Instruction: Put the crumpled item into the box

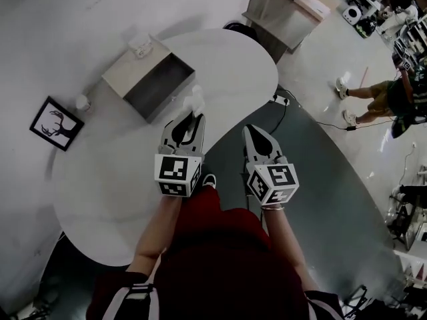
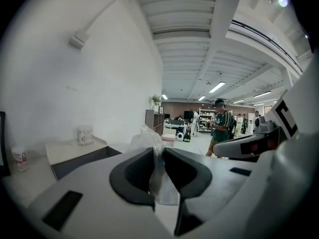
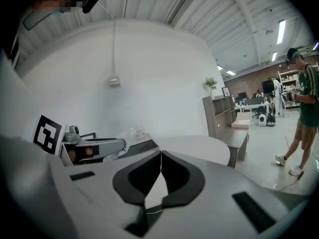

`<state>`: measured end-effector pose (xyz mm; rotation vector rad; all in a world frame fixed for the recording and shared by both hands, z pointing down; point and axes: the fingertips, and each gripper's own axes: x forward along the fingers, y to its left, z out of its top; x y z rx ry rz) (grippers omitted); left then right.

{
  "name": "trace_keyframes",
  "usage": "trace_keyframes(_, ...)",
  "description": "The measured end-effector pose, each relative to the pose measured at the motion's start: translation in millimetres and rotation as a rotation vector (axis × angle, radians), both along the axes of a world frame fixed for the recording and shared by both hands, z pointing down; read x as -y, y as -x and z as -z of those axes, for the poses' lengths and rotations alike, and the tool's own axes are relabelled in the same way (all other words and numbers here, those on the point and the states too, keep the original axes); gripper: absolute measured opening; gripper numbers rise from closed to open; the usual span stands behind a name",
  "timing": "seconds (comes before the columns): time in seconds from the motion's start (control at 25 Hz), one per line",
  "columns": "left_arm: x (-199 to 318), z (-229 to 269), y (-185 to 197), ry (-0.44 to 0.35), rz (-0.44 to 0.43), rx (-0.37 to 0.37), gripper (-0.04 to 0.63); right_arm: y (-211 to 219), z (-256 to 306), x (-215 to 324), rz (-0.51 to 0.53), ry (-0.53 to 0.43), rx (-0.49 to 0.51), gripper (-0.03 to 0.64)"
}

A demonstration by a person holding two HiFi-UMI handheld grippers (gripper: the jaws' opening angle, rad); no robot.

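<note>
A crumpled clear plastic item sticks out of my left gripper, which is shut on it above the white round table. In the left gripper view the crumpled item sits pinched between the dark jaws of the left gripper. The open grey box lies just beyond and to the left of that gripper, and shows as a dark box in the left gripper view. My right gripper hovers beside the left one, shut with nothing in it; the right gripper view shows this gripper with its jaws meeting.
A small white container rests on the box's flap. A framed deer picture and a small bottle stand at the table's left. A person stands on the floor at right, near a cable. A cabinet is behind the table.
</note>
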<state>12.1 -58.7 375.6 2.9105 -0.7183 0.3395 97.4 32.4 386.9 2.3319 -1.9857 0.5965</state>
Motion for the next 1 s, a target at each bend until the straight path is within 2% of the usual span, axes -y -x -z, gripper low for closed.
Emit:
trace_keyframes(0.2,24.1,4.1,-4.9,0.011,0.029,-0.023,0.083,-2.2,1.5,36.4,0.046,0.001,-0.005,0.015)
trace_keyframes(0.4,39.3,2.0,-1.2,0.007,0.093,-0.009,0.083,-3.7,-2.9,63.0,0.096,0.009,0.01,0.015)
trace_keyframes(0.56,57.9,2.4,-0.2,-0.022,0.181,0.02,0.083,-10.8,-4.3,91.4,0.172,0.003,0.021,0.015)
trace_keyframes(0.76,81.5,-1.3,-0.7,-0.011,0.298,0.039,0.083,-19.6,-9.9,122.9,0.285,0.014,0.043,0.015)
trace_keyframes(1.0,113.3,2.8,-0.3,-0.039,0.44,0.066,0.083,-29.0,-17.0,161.4,0.431,0.023,0.059,0.015)
